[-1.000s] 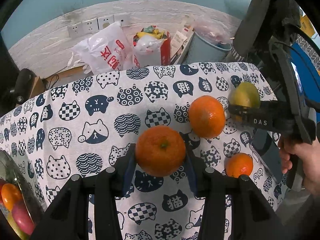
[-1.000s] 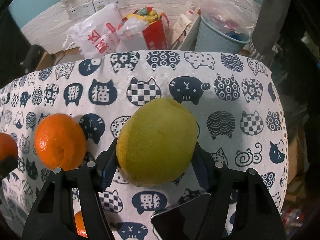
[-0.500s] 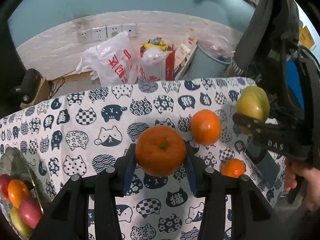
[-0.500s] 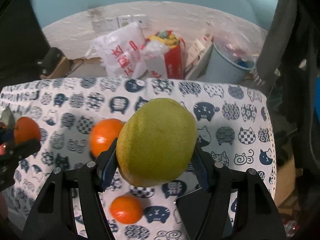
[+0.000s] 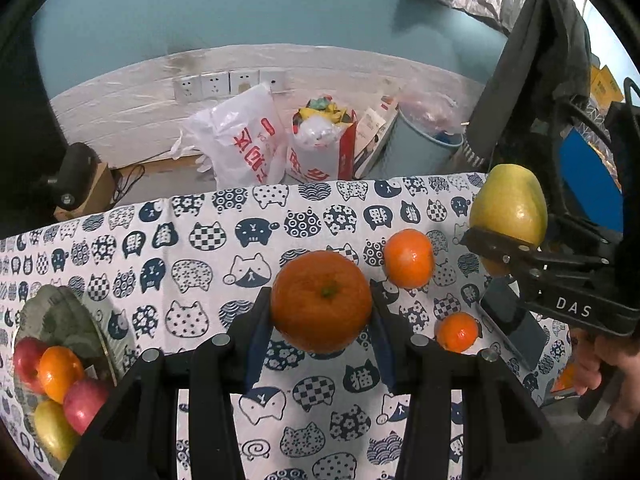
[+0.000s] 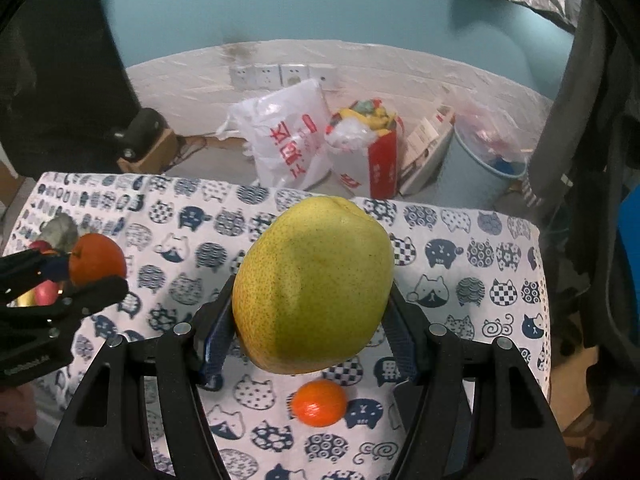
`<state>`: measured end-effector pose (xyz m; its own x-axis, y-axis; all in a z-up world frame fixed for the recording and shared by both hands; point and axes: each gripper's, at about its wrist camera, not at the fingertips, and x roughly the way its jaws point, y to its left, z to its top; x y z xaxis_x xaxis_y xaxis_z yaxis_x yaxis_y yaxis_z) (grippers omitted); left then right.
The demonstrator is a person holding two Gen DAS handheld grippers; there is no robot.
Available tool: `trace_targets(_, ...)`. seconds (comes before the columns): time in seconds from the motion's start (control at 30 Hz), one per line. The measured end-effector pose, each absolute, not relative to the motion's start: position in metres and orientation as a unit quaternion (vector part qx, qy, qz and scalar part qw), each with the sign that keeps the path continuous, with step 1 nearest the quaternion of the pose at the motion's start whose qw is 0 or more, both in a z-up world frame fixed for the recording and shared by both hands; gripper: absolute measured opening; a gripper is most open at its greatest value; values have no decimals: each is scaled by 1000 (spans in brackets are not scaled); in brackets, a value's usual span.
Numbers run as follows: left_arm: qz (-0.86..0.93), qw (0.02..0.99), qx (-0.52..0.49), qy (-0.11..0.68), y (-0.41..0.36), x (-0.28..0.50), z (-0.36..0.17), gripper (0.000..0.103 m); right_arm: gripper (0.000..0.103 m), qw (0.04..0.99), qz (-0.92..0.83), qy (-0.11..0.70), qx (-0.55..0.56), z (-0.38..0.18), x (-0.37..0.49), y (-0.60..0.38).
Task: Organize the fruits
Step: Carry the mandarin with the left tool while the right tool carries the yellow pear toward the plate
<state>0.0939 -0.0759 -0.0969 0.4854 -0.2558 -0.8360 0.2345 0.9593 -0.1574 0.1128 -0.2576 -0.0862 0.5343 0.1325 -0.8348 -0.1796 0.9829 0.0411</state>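
Observation:
My left gripper [image 5: 320, 308] is shut on a large orange [image 5: 322, 300] and holds it above the cat-print tablecloth [image 5: 192, 248]. My right gripper [image 6: 310, 320] is shut on a yellow-green pear [image 6: 312, 284], also lifted; the pear also shows in the left wrist view [image 5: 508, 204]. The held orange shows at the left of the right wrist view [image 6: 97, 258]. A second orange [image 5: 409, 258] and a small mandarin [image 5: 457, 332] lie on the cloth. A glass bowl [image 5: 60, 312] at the left holds apples, an orange and a pear.
A dark phone [image 5: 514, 324] lies on the cloth near the right edge. Behind the table stand a white plastic bag [image 5: 240, 140], a red bag [image 5: 324, 152] and a blue bin [image 5: 424, 148]. A dark jacket [image 5: 536, 60] hangs at the right.
Both grippers have risen higher above the table with their fruit. The bowl of fruit has come further into the left wrist view.

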Motion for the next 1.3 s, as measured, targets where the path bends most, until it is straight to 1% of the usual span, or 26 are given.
trace_targets(0.67, -103, 875, -40, 471, 0, 57, -76, 46, 67, 874, 177, 451, -33, -55, 100, -169)
trace_targets(1.3, -41, 880, -85, 465, 89, 29, -77, 46, 67, 859, 248, 444, -64, -49, 101, -74)
